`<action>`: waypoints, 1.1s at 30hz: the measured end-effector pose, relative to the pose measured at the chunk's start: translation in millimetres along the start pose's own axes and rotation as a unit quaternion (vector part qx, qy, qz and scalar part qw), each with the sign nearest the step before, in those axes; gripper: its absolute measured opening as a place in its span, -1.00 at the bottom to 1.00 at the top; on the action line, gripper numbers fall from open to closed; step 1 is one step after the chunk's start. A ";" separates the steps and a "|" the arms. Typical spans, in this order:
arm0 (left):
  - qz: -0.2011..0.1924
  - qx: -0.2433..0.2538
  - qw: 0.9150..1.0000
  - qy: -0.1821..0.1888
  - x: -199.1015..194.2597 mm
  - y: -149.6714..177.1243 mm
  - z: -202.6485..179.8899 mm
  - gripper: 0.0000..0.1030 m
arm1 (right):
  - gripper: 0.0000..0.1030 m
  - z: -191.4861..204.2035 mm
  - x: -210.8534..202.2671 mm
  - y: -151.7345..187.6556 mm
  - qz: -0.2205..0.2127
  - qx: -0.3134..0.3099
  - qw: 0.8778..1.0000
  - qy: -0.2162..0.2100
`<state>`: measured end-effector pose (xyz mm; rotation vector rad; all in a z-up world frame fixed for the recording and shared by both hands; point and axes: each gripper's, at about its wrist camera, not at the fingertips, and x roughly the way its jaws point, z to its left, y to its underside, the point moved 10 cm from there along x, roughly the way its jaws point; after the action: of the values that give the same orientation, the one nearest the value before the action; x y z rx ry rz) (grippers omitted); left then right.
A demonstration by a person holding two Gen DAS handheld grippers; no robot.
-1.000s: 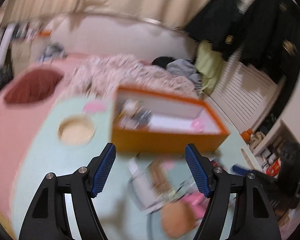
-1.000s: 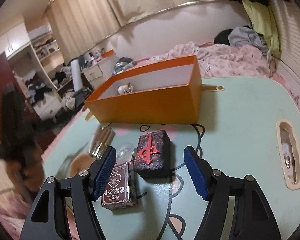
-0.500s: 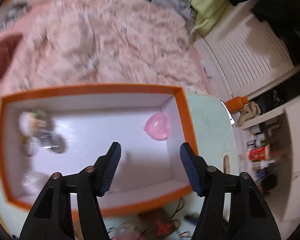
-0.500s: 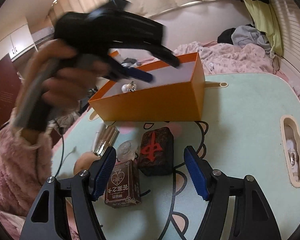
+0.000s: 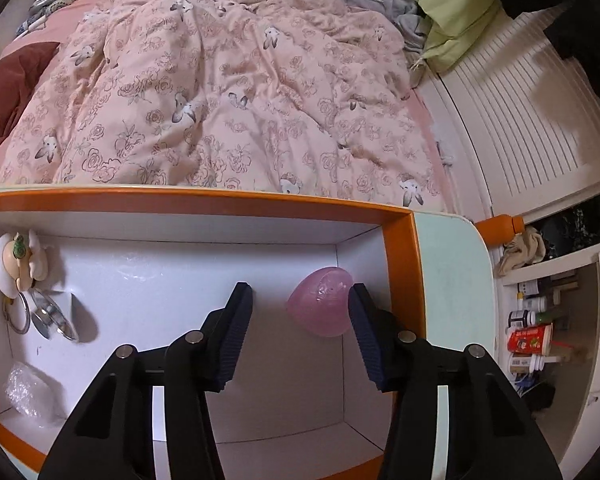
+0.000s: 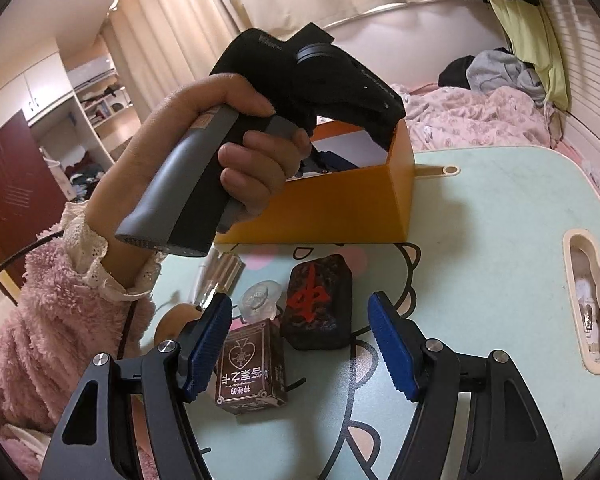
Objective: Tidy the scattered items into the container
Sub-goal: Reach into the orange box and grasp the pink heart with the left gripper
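The orange box (image 5: 404, 264) with a white inside sits on the pale green table; it also shows in the right wrist view (image 6: 340, 204). My left gripper (image 5: 300, 300) is open, pointing down into the box, with a pink heart (image 5: 322, 306) lying between its fingers near the right one. A small figurine (image 5: 18, 264), a ring (image 5: 18, 312), a round metal piece (image 5: 54, 318) and a clear wrapper (image 5: 30, 394) lie at the box's left end. My right gripper (image 6: 300, 316) is open above a card deck (image 6: 252, 364) and a black mahjong block (image 6: 320, 304).
A clear round piece (image 6: 260, 298), a metal tube (image 6: 220, 276) and a tan round object (image 6: 176, 320) lie left of the block. The table (image 6: 500, 240) has an oval cut-out (image 6: 588, 300) at right. A bed with a pink quilt (image 5: 220, 92) lies beyond the box.
My left gripper swung from the table up over the box and lowered into it, open throughout. The right gripper stayed over the deck and block.
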<state>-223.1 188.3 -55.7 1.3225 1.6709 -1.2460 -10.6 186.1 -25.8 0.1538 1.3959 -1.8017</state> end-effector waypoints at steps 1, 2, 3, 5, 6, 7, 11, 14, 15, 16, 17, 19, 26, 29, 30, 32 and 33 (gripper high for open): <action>0.002 0.003 1.000 -0.007 0.2 -0.2 1.2 -0.17 | 0.37 0.0 0.1 0.0 0.001 0.000 1.000 0.000; 0.003 0.006 1.000 -0.015 0.0 -0.1 2.4 -0.18 | 0.37 -0.2 0.1 0.3 0.001 0.001 1.000 0.000; 0.002 0.009 1.000 -0.028 -0.6 -0.6 4.7 -0.18 | 0.37 -0.4 0.0 0.4 0.001 0.001 1.000 0.001; -0.005 0.006 0.998 -0.059 -2.5 -3.2 13.0 -0.18 | 0.37 -0.5 0.3 0.8 0.003 0.001 1.000 0.001; -0.008 0.000 0.998 -0.064 -3.6 -3.7 16.8 -0.18 | 0.37 -0.4 0.0 0.8 0.003 0.001 1.000 0.001; -0.007 -0.004 0.998 -0.056 -4.1 -3.0 17.2 -0.18 | 0.37 -0.4 0.0 0.9 0.003 0.000 1.000 0.000; 0.009 -0.004 1.000 -0.029 -3.4 3.3 11.9 -0.18 | 0.37 0.1 -0.7 1.1 0.003 0.001 1.000 0.000; 0.004 0.013 0.999 -0.045 -2.0 6.1 7.7 -0.18 | 0.37 0.2 -1.2 0.7 0.002 0.000 1.000 0.002; 0.003 0.014 0.999 -0.045 -1.6 5.6 7.4 -0.18 | 0.37 -0.1 -0.7 0.7 0.002 0.000 1.000 0.001; 0.003 0.014 0.999 -0.044 -1.2 5.3 7.6 -0.18 | 0.37 -0.5 -0.7 0.6 0.002 0.000 1.000 0.002; 0.003 0.015 0.999 -0.044 -1.3 5.0 8.0 -0.19 | 0.37 -0.9 -0.9 0.2 0.001 0.001 1.000 0.002; 0.000 0.023 0.998 -0.052 -2.4 4.0 8.9 -0.27 | 0.37 -1.1 -0.8 0.3 0.001 0.003 1.000 0.001; -0.012 0.045 0.998 -0.042 -10.6 6.6 7.9 -0.39 | 0.39 0.2 -1.7 0.7 0.003 0.003 1.000 0.000; -0.023 0.044 0.999 -0.015 -30.5 5.2 8.2 -0.68 | 0.40 -0.3 -1.3 0.9 0.004 0.003 1.000 0.000; -0.031 0.048 0.998 -0.014 -38.2 4.5 8.2 -0.84 | 0.40 -0.2 -1.4 0.9 0.004 0.003 1.000 0.000; -0.042 0.058 0.997 -0.025 -49.1 3.7 9.9 -0.89 | 0.40 0.0 -1.6 1.1 0.003 0.003 1.000 0.001; -0.037 0.059 0.997 -0.027 -48.7 4.0 10.1 -0.89 | 0.40 0.2 -1.5 1.1 0.004 0.002 1.000 0.001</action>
<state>-206.7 162.8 -16.0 1.2955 1.6433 -1.4298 -8.8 186.7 -25.7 0.1631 1.3913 -1.7996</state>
